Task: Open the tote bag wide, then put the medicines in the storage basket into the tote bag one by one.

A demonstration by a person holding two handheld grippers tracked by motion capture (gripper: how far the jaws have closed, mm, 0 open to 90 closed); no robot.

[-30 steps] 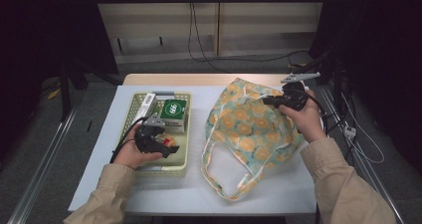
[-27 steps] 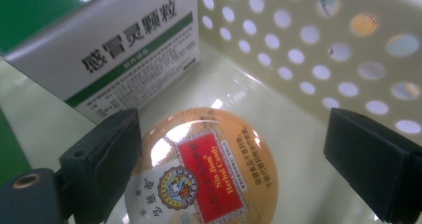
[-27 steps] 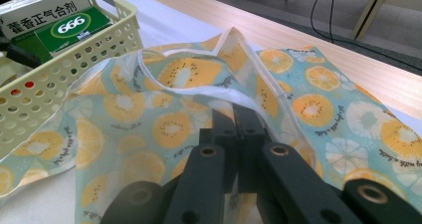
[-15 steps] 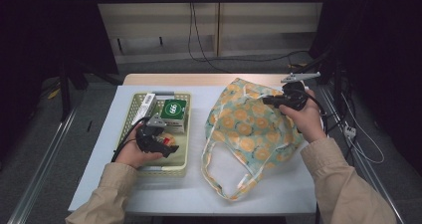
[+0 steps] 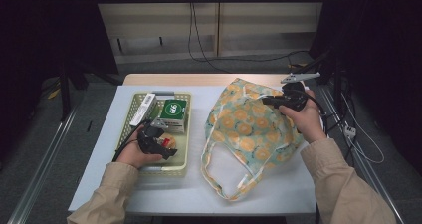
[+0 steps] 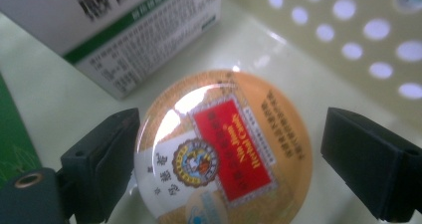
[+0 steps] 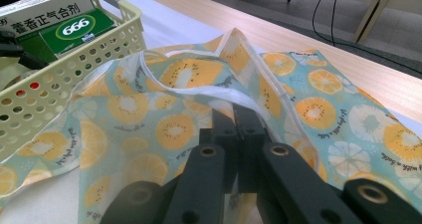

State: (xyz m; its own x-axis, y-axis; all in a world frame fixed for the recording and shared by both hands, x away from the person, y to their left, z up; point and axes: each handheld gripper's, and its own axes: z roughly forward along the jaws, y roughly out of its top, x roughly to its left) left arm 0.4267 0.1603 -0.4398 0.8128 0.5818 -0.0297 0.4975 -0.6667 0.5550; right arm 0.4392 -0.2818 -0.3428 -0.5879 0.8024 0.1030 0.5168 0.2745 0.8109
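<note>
My left gripper [image 6: 226, 154] hangs wide open straight over the round tin [image 6: 224, 149] in the basket [image 5: 183, 157], jaws flanking it, while my right gripper [image 7: 234, 129] pinches the bag [image 7: 149, 124] rim.

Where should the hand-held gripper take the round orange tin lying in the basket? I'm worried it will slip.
Grip the round tin by its rim, on opposite sides across its middle, coming straight down from above. It lies flat with its domed, glossy lid up, so only the edge gives the jaws flat purchase. The left hand-held gripper is open astride it, clear of the white box and the basket wall.
</note>
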